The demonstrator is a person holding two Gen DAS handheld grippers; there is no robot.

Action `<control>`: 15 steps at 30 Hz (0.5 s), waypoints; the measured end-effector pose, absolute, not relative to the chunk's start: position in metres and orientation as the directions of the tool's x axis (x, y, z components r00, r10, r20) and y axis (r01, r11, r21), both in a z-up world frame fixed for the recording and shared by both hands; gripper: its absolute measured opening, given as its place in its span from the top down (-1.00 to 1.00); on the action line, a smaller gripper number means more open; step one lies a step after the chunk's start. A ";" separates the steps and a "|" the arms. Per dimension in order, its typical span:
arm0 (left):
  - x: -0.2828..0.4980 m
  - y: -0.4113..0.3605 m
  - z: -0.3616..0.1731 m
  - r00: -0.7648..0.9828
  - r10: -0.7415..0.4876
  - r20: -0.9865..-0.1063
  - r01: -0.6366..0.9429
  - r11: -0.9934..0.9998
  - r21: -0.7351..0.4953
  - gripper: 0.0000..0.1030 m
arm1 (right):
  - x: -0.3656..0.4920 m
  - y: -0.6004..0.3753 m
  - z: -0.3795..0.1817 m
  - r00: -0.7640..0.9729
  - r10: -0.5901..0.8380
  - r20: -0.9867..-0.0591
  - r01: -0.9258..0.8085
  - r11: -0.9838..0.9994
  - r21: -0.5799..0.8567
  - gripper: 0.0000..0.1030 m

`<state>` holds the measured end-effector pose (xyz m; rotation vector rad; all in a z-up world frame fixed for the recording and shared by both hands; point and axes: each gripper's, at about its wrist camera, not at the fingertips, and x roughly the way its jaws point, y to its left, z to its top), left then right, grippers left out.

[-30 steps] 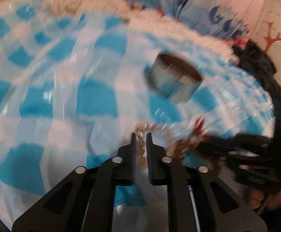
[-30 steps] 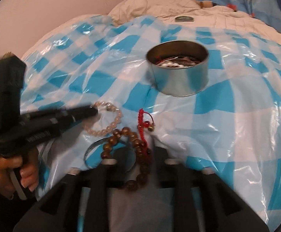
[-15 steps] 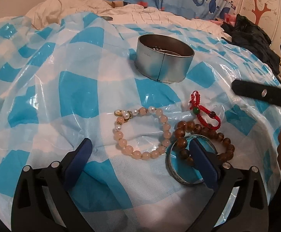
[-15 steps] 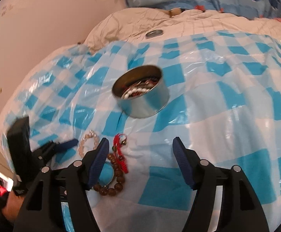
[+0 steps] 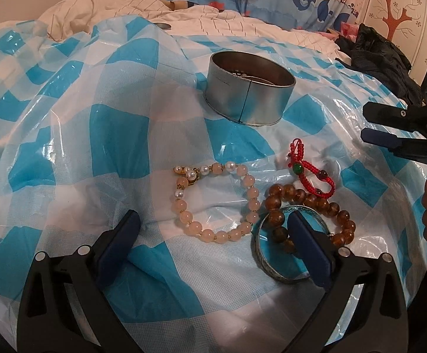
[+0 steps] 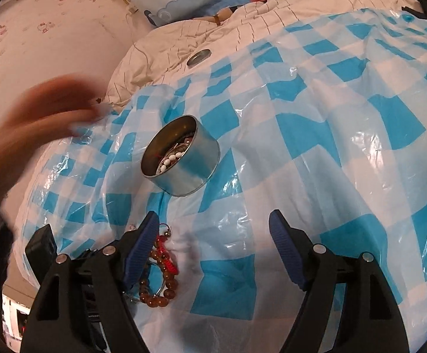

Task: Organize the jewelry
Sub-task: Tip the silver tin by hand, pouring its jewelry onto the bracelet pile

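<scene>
The left gripper [image 5: 213, 235] stands with its blue-padded jaws spread wide and nothing between them but cloth, tilted down over the blue-and-white checked plastic sheet [image 5: 119, 135]. Straight ahead at twelve o'clock, just beyond the pads, lies the pale pink bead bracelet with small pearls [image 5: 216, 200], flat in an open loop, its longer run stretching from ten to four o'clock and its pearl end toward ten. At two o'clock, touching the right pad's side, the dark amber wooden bead bracelet [image 5: 307, 206] drapes over the silver metal bangle [image 5: 284, 253]; the red knotted cord bracelet [image 5: 313, 170] lies just past them, slanting up toward eleven.

Farther out at twelve, well apart from the cluster, sits the round silver tin [image 5: 250, 94], upright, mouth up — already holding some pieces.

The right gripper [image 6: 213, 250] is opening with nothing in it, aimed at bare sheet, the jewelry off at its eight o'clock. So the left hand looks nearer — a short forward dip should straddle the pink loop's near arc.
</scene>
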<state>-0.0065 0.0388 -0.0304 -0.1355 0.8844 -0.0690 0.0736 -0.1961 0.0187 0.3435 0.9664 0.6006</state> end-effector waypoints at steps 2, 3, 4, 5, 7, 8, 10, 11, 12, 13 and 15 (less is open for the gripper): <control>-0.007 0.039 -0.030 0.632 -0.116 -0.766 0.004 0.989 -0.147 -0.87 | 0.075 -0.198 0.019 0.419 0.627 -0.657 -0.318 0.779 0.540 -0.44; -0.006 0.039 -0.031 0.631 -0.116 -0.767 0.004 0.989 -0.146 -0.87 | 0.076 -0.199 0.019 0.413 0.634 -0.654 -0.315 0.773 0.550 -0.44; -0.007 0.040 -0.031 0.631 -0.115 -0.767 0.004 0.989 -0.145 -0.87 | 0.076 -0.200 0.019 0.409 0.639 -0.651 -0.314 0.768 0.558 -0.44; -0.006 0.039 -0.032 0.630 -0.116 -0.768 0.004 0.989 -0.146 -0.87 | 0.076 -0.201 0.020 0.404 0.648 -0.646 -0.314 0.761 0.567 -0.44; -0.007 0.039 -0.032 0.630 -0.116 -0.768 0.004 0.989 -0.146 -0.87 | 0.075 -0.203 0.022 0.403 0.658 -0.636 -0.313 0.752 0.580 -0.47; -0.008 0.039 -0.033 0.629 -0.117 -0.768 0.004 0.989 -0.147 -0.87 | 0.074 -0.203 0.023 0.403 0.663 -0.631 -0.313 0.747 0.586 -0.48; -0.008 0.038 -0.033 0.628 -0.117 -0.769 0.004 0.989 -0.147 -0.88 | 0.074 -0.204 0.022 0.401 0.666 -0.629 -0.308 0.744 0.593 -0.48; -0.008 0.038 -0.033 0.627 -0.116 -0.770 0.004 0.989 -0.146 -0.88 | 0.074 -0.204 0.022 0.398 0.668 -0.629 -0.308 0.743 0.594 -0.48; -0.008 0.039 -0.033 0.627 -0.117 -0.770 0.004 0.989 -0.147 -0.87 | 0.074 -0.204 0.022 0.398 0.668 -0.629 -0.308 0.743 0.593 -0.48; -0.008 0.040 -0.033 0.628 -0.119 -0.769 0.004 0.989 -0.149 -0.87 | 0.075 -0.204 0.023 0.400 0.666 -0.629 -0.307 0.745 0.593 -0.48; -0.008 0.040 -0.033 0.629 -0.121 -0.768 0.005 0.988 -0.152 -0.87 | 0.076 -0.206 0.023 0.406 0.667 -0.625 -0.299 0.743 0.599 -0.48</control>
